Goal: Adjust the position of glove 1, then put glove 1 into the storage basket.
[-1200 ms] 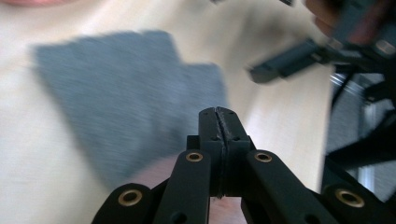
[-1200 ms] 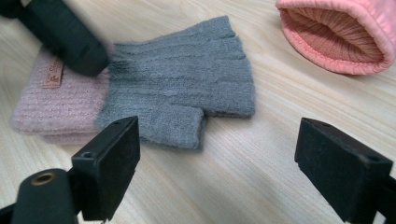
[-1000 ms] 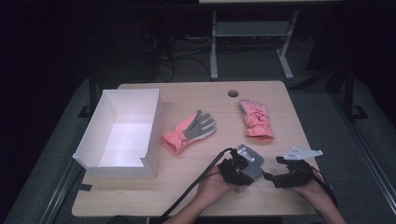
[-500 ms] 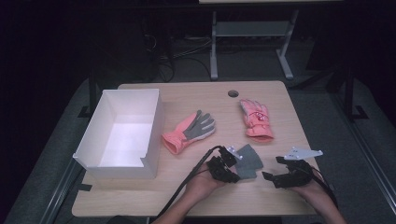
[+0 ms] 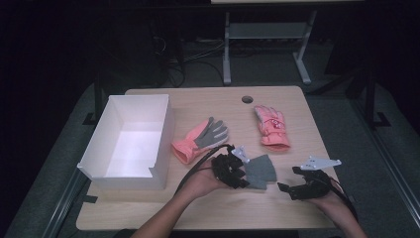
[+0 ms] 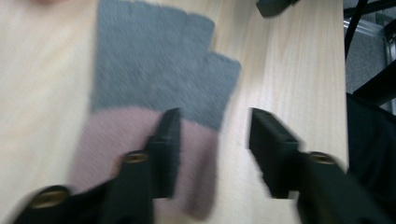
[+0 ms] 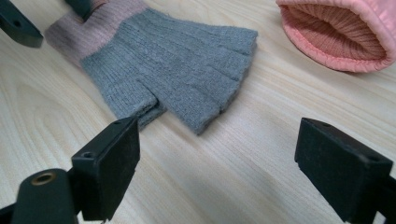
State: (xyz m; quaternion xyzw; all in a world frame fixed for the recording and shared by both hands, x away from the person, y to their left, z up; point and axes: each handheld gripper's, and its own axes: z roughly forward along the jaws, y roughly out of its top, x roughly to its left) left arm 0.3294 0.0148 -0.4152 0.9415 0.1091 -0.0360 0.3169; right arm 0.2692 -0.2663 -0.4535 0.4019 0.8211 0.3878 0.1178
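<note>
Wood tabletop (image 5: 208, 213), dark room behind, white box (image 5: 132, 144) at 9 o'clock.

Left gripper (image 6: 212, 128): fingers (image 6: 169, 140) have just been opening, now abt half spread. Grey fingerless glove (image 6: 154, 65) w/ pink cuff lies flat under them; one finger sits over the cuff, the other over bare wood, no squeeze on the knit. So it's released, lying loose on the tabletop. In the high view the glove (image 5: 260, 171) is centre-front, just at 3 o'clock of the left gripper (image 5: 233, 171).

Right gripper (image 7: 217, 154): fingers (image 7: 112, 163) wide apart, nothing between, glove (image 7: 182, 74) ahead at 12, apart from them. High view has it (image 5: 297, 186) parked at 4 o'clock of the glove.

Outward: pink/grey glove (image 5: 200, 140) at 11 o'clock, pink glove (image 5: 271, 126) at 1 o'clock, its cuff mouth (image 7: 336, 35) near the grey one's finger ends.

Step looks like sorting gloves, prob into the box. To do it well, imo:
- regrip at the cuff edge, both layers, not flat knit — flat fabric won't pinch up
- come in low, one finger sliding under the edge
- lift clear before swinging to 9 o'clock, else it drags the pink/grey glove
- keep cable off the glove
</note>
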